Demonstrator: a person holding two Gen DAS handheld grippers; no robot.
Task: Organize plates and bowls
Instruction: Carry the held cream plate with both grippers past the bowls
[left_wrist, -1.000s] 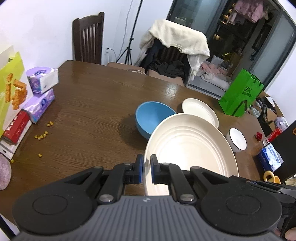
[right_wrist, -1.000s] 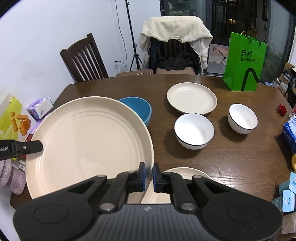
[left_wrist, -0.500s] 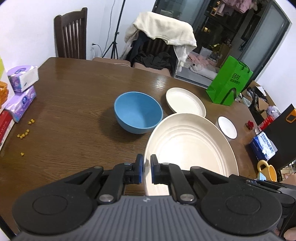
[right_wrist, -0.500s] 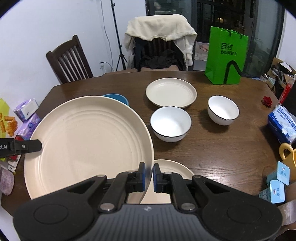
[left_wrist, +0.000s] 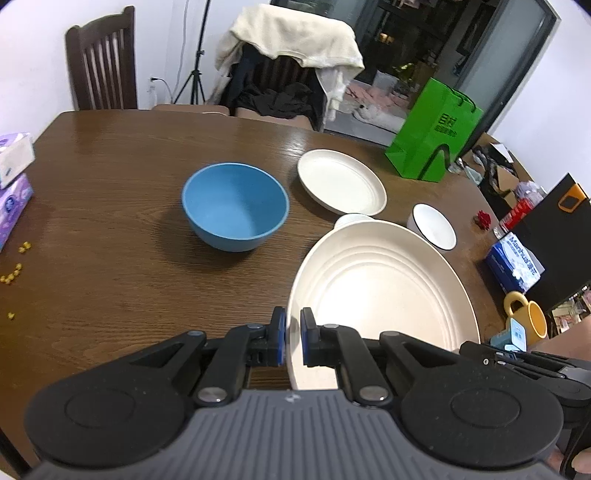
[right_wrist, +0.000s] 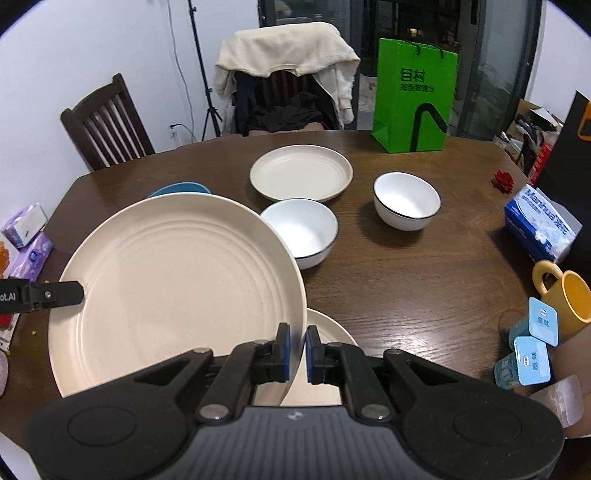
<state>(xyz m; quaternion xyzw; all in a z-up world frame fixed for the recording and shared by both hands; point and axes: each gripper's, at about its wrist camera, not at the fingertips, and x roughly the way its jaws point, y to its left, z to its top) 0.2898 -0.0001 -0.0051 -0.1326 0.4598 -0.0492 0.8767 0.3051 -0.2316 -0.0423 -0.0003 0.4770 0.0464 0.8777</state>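
Note:
A large cream plate (left_wrist: 380, 288) hangs tilted above the brown table, held from both sides. My left gripper (left_wrist: 293, 339) is shut on its left rim. My right gripper (right_wrist: 296, 349) is shut on the right rim of the large plate (right_wrist: 177, 288). Beneath it, near the table's front edge, lies a smaller cream plate (right_wrist: 328, 354), partly hidden. Farther back stand a blue bowl (left_wrist: 235, 206), another cream plate (right_wrist: 301, 172) and two white bowls (right_wrist: 300, 230) (right_wrist: 406, 199).
A green paper bag (right_wrist: 413, 99) stands at the table's far edge, between chairs. Tissue packs (left_wrist: 11, 173) lie on the left. A yellow mug (right_wrist: 569, 299), small blue cartons (right_wrist: 532, 350) and a blue tissue pack (right_wrist: 539, 225) crowd the right side.
Both grippers have carried the large plate to the right and slightly lower. The blue bowl and white bowls have slid leftward in the views. Both grips are unchanged.

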